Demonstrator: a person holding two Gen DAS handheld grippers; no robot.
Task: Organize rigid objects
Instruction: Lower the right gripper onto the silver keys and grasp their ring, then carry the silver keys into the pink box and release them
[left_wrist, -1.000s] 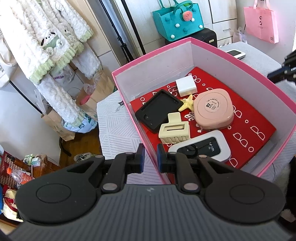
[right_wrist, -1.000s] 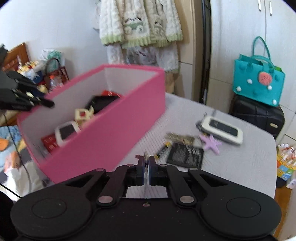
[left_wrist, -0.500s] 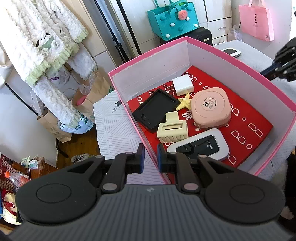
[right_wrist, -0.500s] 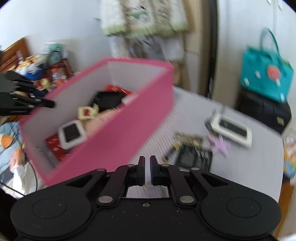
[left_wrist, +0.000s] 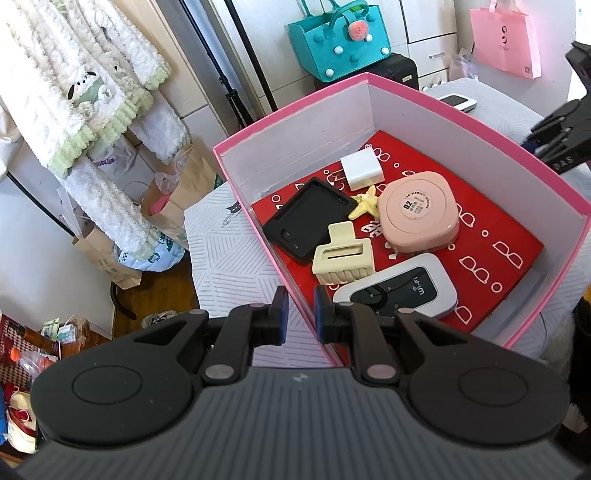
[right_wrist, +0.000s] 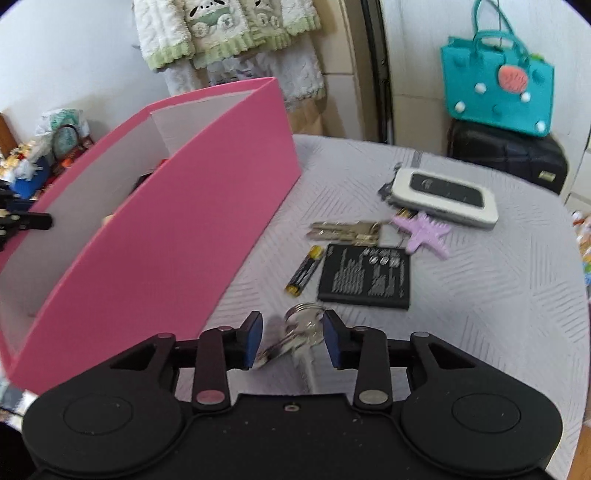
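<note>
A pink box (left_wrist: 461, 114) stands on the table and holds a black case (left_wrist: 306, 218), a cream hair claw (left_wrist: 343, 258), a pink round case (left_wrist: 421, 210), a white charger (left_wrist: 362, 171), a yellow starfish (left_wrist: 367, 201) and a WiFi router (left_wrist: 399, 295). My left gripper (left_wrist: 298, 319) straddles the box's near wall (left_wrist: 280, 266), its jaws narrowly apart. My right gripper (right_wrist: 291, 338) is open, its jaws either side of a bunch of keys on a ring (right_wrist: 301, 326) on the table beside the box (right_wrist: 166, 236).
On the grey tablecloth (right_wrist: 480, 295) lie a flat black battery (right_wrist: 365, 278), an AA battery (right_wrist: 304, 269), a second bunch of keys (right_wrist: 347, 230), a purple starfish (right_wrist: 424, 230) and a white router (right_wrist: 443, 195). A teal bag (right_wrist: 495, 88) sits on a black suitcase beyond.
My right gripper opened from shut and dropped toward the table, with a key bunch now between its jaws. My left gripper stayed on the box wall.
</note>
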